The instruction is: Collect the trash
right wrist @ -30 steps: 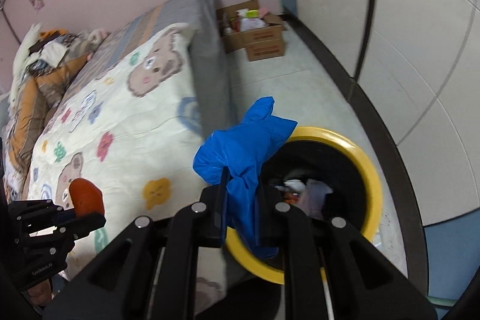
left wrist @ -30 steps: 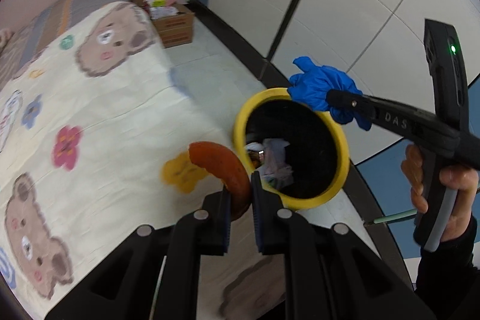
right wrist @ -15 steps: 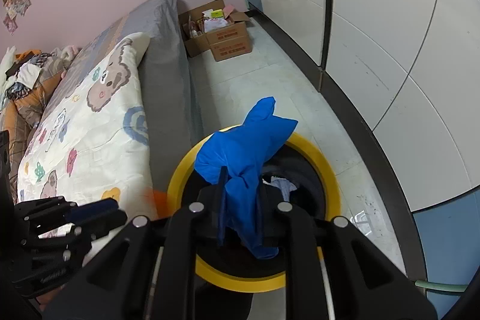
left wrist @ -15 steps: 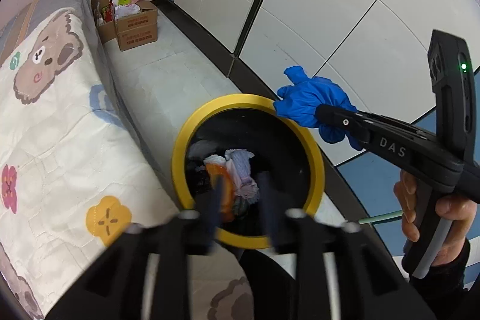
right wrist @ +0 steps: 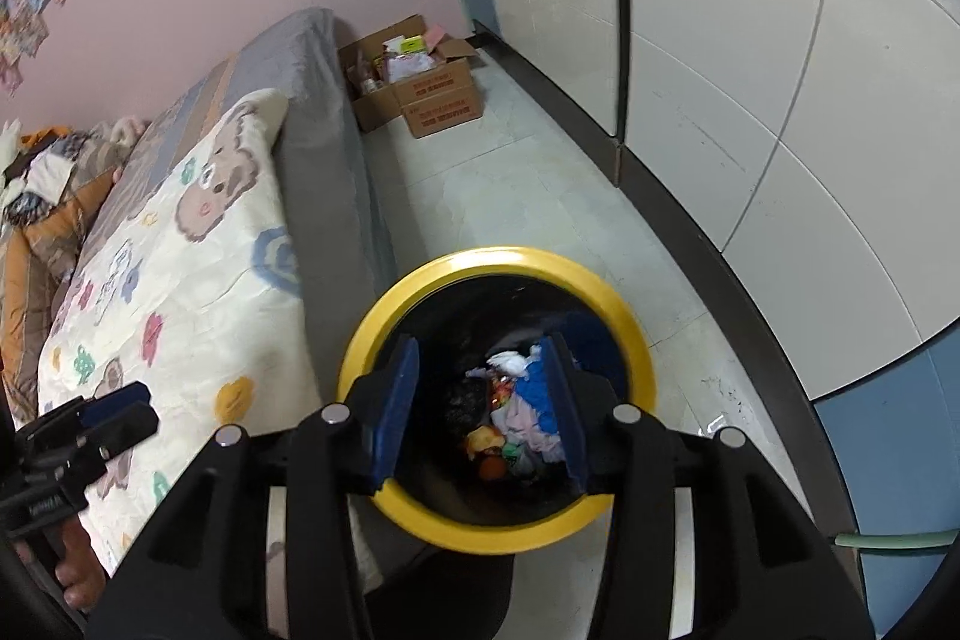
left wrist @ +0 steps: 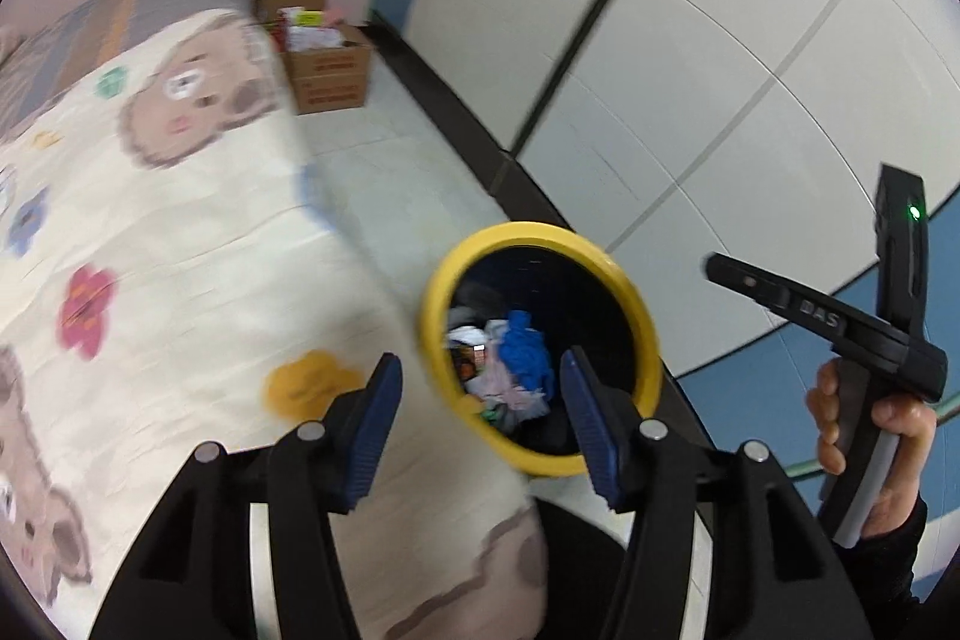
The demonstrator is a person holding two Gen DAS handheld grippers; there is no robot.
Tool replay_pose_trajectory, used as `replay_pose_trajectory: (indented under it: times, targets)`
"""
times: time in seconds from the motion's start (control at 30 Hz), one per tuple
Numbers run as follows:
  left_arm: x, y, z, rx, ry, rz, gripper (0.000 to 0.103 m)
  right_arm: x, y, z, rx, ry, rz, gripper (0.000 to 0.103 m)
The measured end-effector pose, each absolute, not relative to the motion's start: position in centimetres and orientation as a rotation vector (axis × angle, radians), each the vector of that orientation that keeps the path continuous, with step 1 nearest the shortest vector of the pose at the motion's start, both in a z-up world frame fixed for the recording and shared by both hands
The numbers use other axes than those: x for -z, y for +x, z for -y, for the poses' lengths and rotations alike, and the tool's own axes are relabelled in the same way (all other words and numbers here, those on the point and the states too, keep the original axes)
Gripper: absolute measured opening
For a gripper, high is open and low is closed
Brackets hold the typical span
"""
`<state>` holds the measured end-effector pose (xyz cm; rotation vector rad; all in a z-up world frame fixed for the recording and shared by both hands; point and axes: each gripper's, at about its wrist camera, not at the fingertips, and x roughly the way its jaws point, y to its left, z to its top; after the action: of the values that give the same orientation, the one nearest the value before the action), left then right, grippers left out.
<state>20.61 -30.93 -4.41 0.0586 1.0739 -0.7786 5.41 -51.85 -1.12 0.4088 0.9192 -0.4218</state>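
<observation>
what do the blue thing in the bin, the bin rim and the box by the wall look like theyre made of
Blue glove: thin rubbery material, probably nitrile; it lies crumpled and limp on the trash.
Bin rim: glossy yellow plastic by its smooth sheen.
Box: brown corrugated cardboard, matte, with open flaps and printed sides.

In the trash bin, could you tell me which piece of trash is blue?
The crumpled blue glove, lying on the pile in the yellow-rimmed bin; around it are pale tissues and orange scraps.

Left gripper (left wrist: 477, 400), jaws just opened and empty, above yellow-rimmed bin (left wrist: 637, 304); blue glove (left wrist: 527, 349) inside bin, bed (left wrist: 180, 250) beside it.
</observation>
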Motion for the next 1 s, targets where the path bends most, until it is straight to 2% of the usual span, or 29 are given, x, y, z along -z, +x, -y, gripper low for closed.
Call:
replay_pose_trajectory:
  times: [0.27,0.37,0.43,0.47,0.53,0.6,0.67,0.7,0.87,1.0]
  targets:
    - [4.8,19.3,17.6,0.564,-0.007,-1.025,0.052,1.0,8.9,40.5,0.218,0.327,-0.957,0.042]
    - [5.0,18.1,12.2,0.466,-0.028,-0.976,0.060,0.7,10.4,35.1,0.145,0.272,-0.943,0.042]
    - [4.7,17.4,9.1,0.408,-0.041,-0.933,0.065,0.2,11.1,31.6,0.120,0.230,-0.916,0.048]
    - [4.5,16.9,7.7,0.382,-0.043,-0.907,0.067,-0.1,11.3,30.0,0.109,0.217,-0.896,0.054]
    - [3.8,16.0,4.8,0.314,-0.047,-0.837,0.077,-0.9,11.6,26.8,0.113,0.187,-0.839,0.064]
    - [2.8,15.1,2.6,0.263,-0.055,-0.762,0.085,-1.5,11.6,24.5,0.119,0.161,-0.788,0.083]
    - [1.3,13.5,0.7,0.211,-0.053,-0.656,0.091,-2.6,10.9,21.6,0.139,0.127,-0.701,0.094]
    - [0.6,12.9,0.1,0.193,-0.049,-0.612,0.095,-3.2,10.4,20.2,0.154,0.099,-0.654,0.095]
    - [-2.9,8.4,-1.6,0.123,-0.004,-0.393,0.095,-5.5,7.4,15.8,0.248,0.019,-0.443,0.095]
    - [-5.0,5.3,-2.1,0.125,-0.019,-0.291,0.095,-6.5,5.8,14.1,0.295,0.016,-0.396,0.095]
